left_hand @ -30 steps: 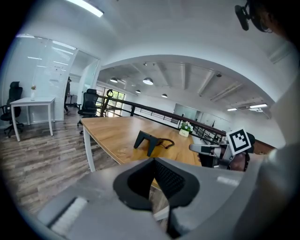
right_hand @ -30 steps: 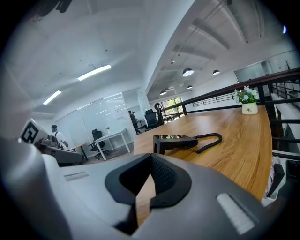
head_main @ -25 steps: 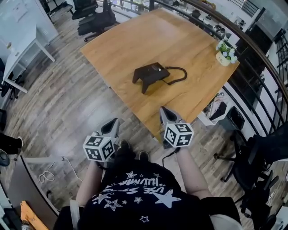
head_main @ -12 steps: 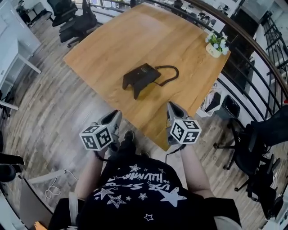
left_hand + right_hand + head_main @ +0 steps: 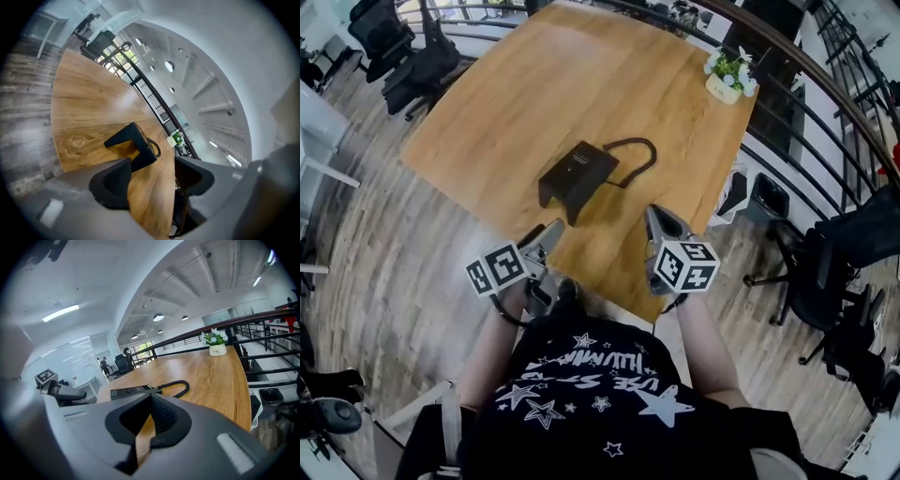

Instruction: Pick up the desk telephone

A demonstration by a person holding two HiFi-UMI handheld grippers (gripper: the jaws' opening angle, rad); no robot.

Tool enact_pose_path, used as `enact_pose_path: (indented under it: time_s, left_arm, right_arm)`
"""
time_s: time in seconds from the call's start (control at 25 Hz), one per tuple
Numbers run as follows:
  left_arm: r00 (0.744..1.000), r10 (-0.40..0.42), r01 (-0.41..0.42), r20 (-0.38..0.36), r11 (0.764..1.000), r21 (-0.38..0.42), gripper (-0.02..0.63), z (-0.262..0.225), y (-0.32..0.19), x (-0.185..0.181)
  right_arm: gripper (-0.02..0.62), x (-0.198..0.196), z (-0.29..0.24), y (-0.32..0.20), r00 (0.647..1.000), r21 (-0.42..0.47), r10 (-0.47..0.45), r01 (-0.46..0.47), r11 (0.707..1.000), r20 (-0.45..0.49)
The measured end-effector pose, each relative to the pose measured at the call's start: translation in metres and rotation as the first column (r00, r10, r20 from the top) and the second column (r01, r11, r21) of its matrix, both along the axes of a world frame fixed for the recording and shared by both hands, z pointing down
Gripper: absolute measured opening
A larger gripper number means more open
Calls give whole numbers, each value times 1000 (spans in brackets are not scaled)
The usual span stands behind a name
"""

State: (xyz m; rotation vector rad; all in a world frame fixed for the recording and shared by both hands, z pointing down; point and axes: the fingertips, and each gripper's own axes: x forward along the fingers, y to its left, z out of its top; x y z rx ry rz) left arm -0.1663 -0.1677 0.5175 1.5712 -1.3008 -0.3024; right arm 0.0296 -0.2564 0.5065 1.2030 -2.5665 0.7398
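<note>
The black desk telephone [image 5: 577,176] lies on the wooden table [image 5: 581,84], and its coiled cord [image 5: 633,155] loops off to the right. My left gripper [image 5: 546,236] hovers at the table's near edge, just short of the phone. In the left gripper view its jaws [image 5: 152,164] are opening and stand apart with nothing between them; the telephone [image 5: 133,138] lies ahead. My right gripper [image 5: 658,217] is over the near edge, to the right of the phone. Its tips [image 5: 151,397] meet, with the telephone [image 5: 133,391] beyond them.
A white pot with flowers [image 5: 727,80] stands at the table's far right corner. A black railing [image 5: 787,103] runs along the right side. Office chairs [image 5: 403,47] stand at the far left, another chair [image 5: 853,253] at the right. The table's near edge lies below the grippers.
The person has stepped closer to the table and both grippers have come forward toward the phone. The left gripper has rolled and its jaws have spread apart.
</note>
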Motion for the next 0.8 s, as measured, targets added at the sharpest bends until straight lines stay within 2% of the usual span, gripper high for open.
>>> enact_pose_path:
  time_s: [0.2, 0.48, 0.8]
  left_arm:
    - [993, 9, -14, -115, 999, -38, 306, 12, -21, 0]
    - [983, 14, -29, -186, 996, -81, 326, 33, -46, -1]
    - [965, 57, -82, -258, 993, -89, 336, 43, -71, 12]
  right_arm:
    - [2, 2, 0, -10, 999, -10, 44, -44, 999, -18]
    - [2, 1, 0, -17, 995, -17, 94, -94, 995, -36]
    - [2, 5, 0, -20, 988, -19, 138, -139, 990, -67]
